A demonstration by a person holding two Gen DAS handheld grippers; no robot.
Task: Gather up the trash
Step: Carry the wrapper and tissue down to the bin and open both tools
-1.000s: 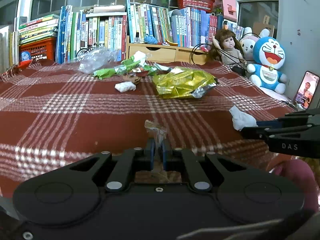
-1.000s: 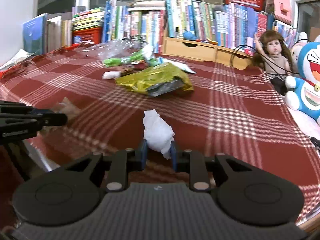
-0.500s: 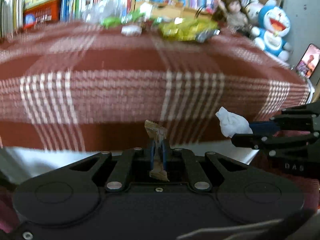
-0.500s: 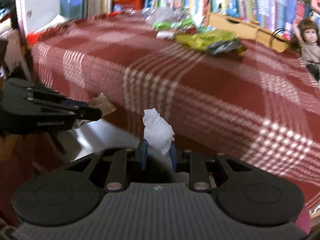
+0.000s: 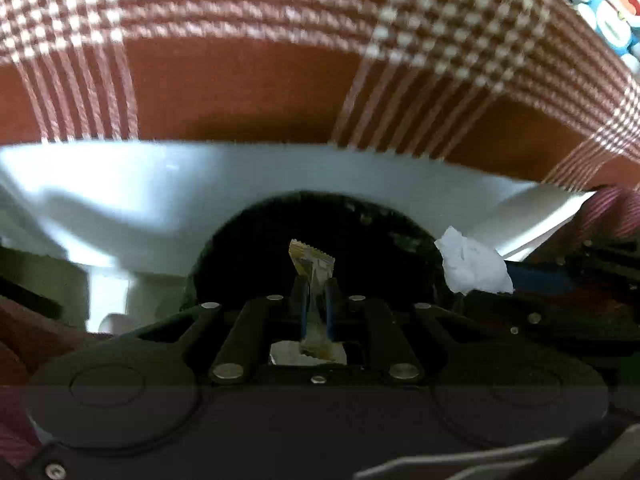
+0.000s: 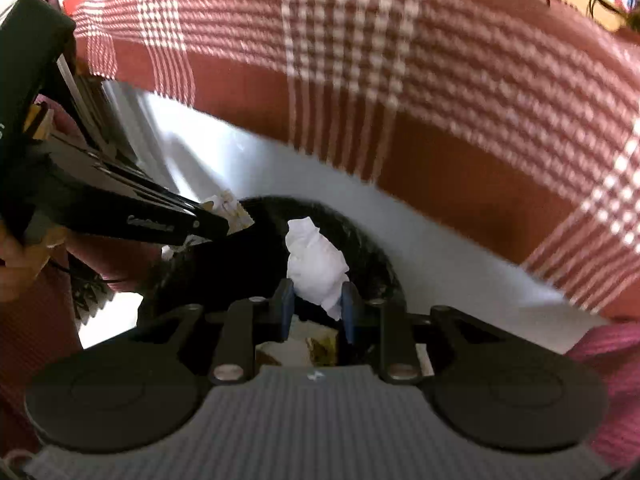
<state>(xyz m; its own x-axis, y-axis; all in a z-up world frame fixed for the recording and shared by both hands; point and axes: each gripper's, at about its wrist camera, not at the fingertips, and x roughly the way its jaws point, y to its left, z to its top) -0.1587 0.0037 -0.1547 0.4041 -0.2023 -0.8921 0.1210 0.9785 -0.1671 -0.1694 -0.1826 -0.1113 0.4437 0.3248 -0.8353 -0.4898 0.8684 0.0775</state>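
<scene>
While both grippers hang over the dark bin mouth (image 5: 320, 232), my left gripper (image 5: 316, 292) pinches a small wrapper (image 5: 310, 258) nearly shut, and my right gripper (image 6: 316, 306) clamps a crumpled tissue (image 6: 316, 264), barely parted. I should centre each over the opening, right of the white floor (image 5: 120, 200), before releasing.
</scene>
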